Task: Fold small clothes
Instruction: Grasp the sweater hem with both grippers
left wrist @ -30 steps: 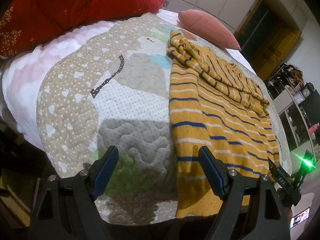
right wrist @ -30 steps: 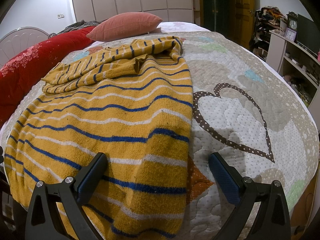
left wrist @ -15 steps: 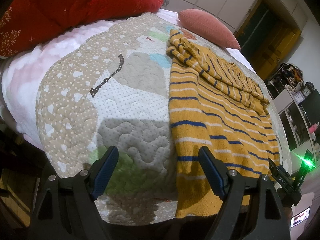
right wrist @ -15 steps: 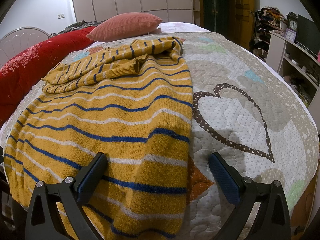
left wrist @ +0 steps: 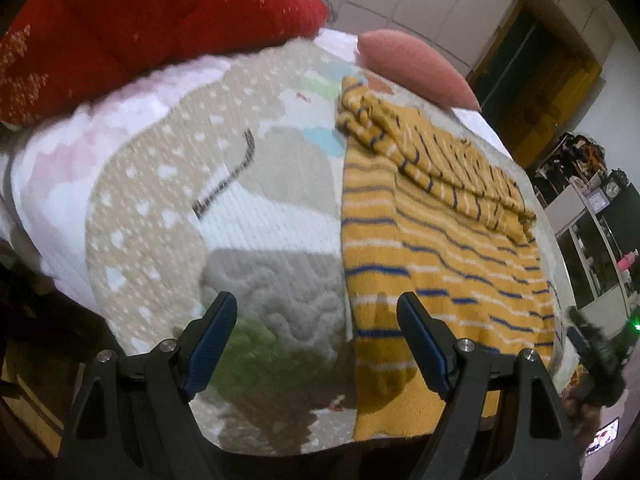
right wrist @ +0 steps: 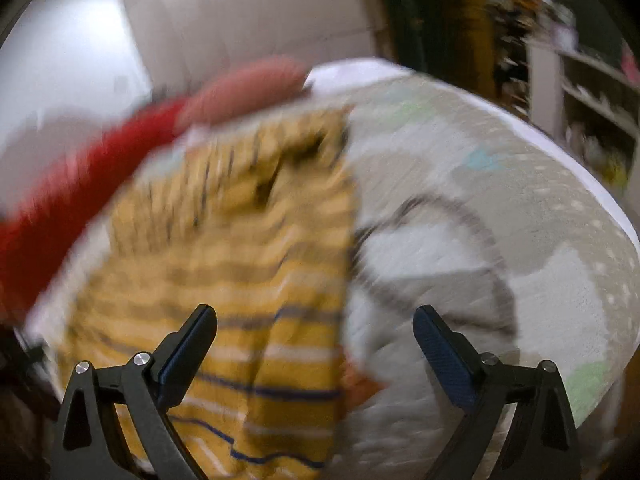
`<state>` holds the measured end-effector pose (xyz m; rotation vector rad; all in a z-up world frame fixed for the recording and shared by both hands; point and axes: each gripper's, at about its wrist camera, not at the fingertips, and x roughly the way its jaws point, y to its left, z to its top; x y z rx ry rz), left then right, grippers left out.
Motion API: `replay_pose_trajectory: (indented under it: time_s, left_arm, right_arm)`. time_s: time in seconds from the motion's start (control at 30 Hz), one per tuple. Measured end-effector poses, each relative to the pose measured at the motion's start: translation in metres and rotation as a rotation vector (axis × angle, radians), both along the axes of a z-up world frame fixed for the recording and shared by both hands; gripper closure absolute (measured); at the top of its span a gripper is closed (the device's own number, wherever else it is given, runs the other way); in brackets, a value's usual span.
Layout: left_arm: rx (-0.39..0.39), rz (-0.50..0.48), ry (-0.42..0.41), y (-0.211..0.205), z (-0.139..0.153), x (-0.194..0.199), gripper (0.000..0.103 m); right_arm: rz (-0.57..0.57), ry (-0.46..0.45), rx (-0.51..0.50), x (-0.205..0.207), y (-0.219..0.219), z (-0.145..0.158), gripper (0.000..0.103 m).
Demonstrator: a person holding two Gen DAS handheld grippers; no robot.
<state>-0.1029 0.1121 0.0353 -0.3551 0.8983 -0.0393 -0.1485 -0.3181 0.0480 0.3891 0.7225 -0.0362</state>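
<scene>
On the far left we see a red quilt (left wrist: 140, 28) heaped at the bed's edge, then the patchwork bedspread (left wrist: 168, 208). Our left gripper (left wrist: 316, 320) hovers above the spread with its 2 blue pads apart and nothing between them. Further right lies the yellow striped sweater (left wrist: 432, 256), flat on the bedspread, sleeves folded across its top near a pink pillow (left wrist: 416, 68). Our right gripper (right wrist: 316, 332), in a blurred view, also stands wide apart and empty over the sweater's right edge.
</scene>
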Motion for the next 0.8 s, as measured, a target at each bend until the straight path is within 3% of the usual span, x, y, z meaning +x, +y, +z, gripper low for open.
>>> replay_pose_trajectory:
  time_s: [0.1,0.23,0.3,0.43,0.57,0.8]
  left_arm:
    - [-0.001,-0.006,-0.002,0.006,0.003,0.001,0.022]
    - [-0.035,-0.039,0.021,0.009,-0.003,0.013,0.022]
    - [-0.053,-0.061,0.033,0.008,-0.005,0.024,0.022]
    - [-0.171,-0.166,0.067,-0.005,-0.014,0.046,0.022]
    - [-0.32,-0.273,0.079,-0.026,-0.026,0.061,0.021]
    - [-0.493,-0.363,0.058,-0.044,-0.036,0.033,0.019]
  right_arm:
    - [-0.071,0.01,0.105,-0.008,-0.047,0.004,0.002]
    - [-0.088,0.112,0.213,-0.008,-0.08,-0.022,0.002]
    - [-0.041,0.118,0.237,-0.008,-0.075,-0.031,0.003]
    - [0.081,0.095,0.276,0.006,-0.05,-0.034,0.004]
    - [0.24,0.12,0.414,0.038,-0.024,-0.045,0.004]
    - [0.392,0.132,0.618,0.062,-0.009,-0.064,0.004]
